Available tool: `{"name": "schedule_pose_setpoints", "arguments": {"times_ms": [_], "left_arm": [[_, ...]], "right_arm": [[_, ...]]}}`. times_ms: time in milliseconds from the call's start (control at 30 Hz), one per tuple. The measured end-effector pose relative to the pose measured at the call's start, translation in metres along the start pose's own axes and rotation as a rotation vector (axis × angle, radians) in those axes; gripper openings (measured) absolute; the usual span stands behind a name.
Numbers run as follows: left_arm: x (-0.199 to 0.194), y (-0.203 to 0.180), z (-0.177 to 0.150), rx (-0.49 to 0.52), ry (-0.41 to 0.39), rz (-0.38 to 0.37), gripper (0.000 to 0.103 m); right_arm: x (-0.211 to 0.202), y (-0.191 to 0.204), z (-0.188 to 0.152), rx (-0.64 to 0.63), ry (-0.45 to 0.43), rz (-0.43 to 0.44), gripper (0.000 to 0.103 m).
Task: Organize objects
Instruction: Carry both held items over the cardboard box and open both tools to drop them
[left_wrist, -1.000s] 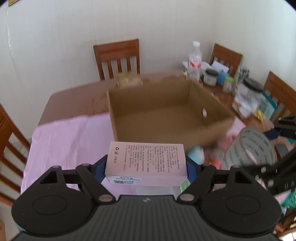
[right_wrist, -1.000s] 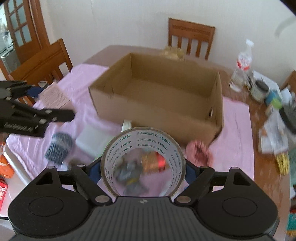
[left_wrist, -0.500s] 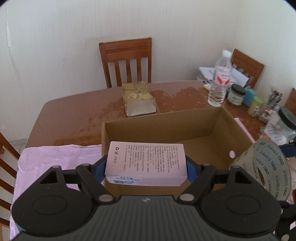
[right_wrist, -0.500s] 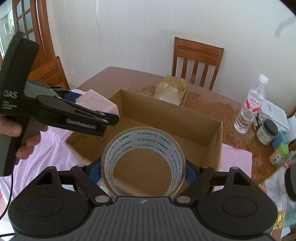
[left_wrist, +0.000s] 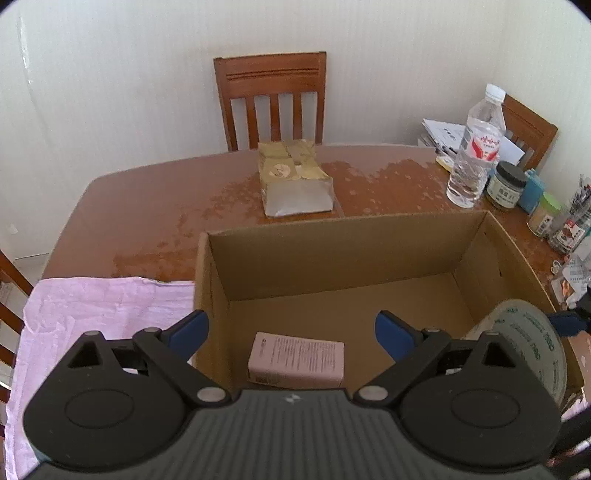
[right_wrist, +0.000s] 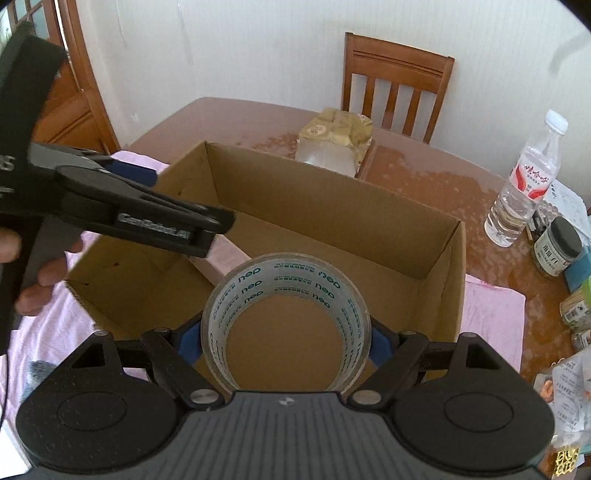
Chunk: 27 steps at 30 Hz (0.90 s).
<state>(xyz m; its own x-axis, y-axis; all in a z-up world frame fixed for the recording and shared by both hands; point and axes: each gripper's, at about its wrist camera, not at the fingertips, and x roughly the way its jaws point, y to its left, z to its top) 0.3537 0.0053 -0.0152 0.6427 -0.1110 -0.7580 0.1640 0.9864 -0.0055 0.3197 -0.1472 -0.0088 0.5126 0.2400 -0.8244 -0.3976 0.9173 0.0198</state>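
- You are mid-way through loading the cardboard box (left_wrist: 369, 258); the pink carton (left_wrist: 296, 355) is lying flat on its floor, near the front-left corner.
- Your left gripper (left_wrist: 291, 330) is hovering over that carton with its jaws spread wide, holding nothing.
- Your right gripper (right_wrist: 286, 341) is clamping the roll of clear tape (right_wrist: 286, 317) upright above the box's near edge; exactly how high is hard to judge through the fisheye.
- Next, you should be lowering the roll onto bare floor beside the carton, then releasing.

A matt cardboard box (left_wrist: 369, 254) sits on a glossy wooden table (left_wrist: 147, 206) beside wrinkled pink cloth (left_wrist: 92, 310).
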Motion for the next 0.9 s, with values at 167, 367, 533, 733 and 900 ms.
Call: {"name": "schedule_pose_setpoints", "arguments": {"times_ms": [167, 367, 533, 733, 900], "left_arm": [[-0.015, 0.003, -0.001, -0.005, -0.024, 0.011, 0.099], [-0.037, 0.004, -0.007, -0.004, -0.051, 0.014, 0.100], [-0.063, 0.003, -0.023, 0.008, -0.069, 0.014, 0.101], [-0.092, 0.008, -0.053, 0.004, -0.114, 0.013, 0.101], [-0.111, 0.013, -0.084, 0.007, -0.118, 0.030, 0.101]], "right_arm": [[-0.004, -0.003, 0.004, -0.010, -0.053, -0.061, 0.103], [-0.022, 0.000, 0.000, -0.004, -0.078, -0.069, 0.103], [-0.041, 0.010, -0.014, -0.002, -0.101, -0.071, 0.103], [-0.067, 0.030, -0.038, 0.008, -0.127, -0.077, 0.103], [-0.086, 0.047, -0.065, 0.020, -0.150, -0.083, 0.103]]}}
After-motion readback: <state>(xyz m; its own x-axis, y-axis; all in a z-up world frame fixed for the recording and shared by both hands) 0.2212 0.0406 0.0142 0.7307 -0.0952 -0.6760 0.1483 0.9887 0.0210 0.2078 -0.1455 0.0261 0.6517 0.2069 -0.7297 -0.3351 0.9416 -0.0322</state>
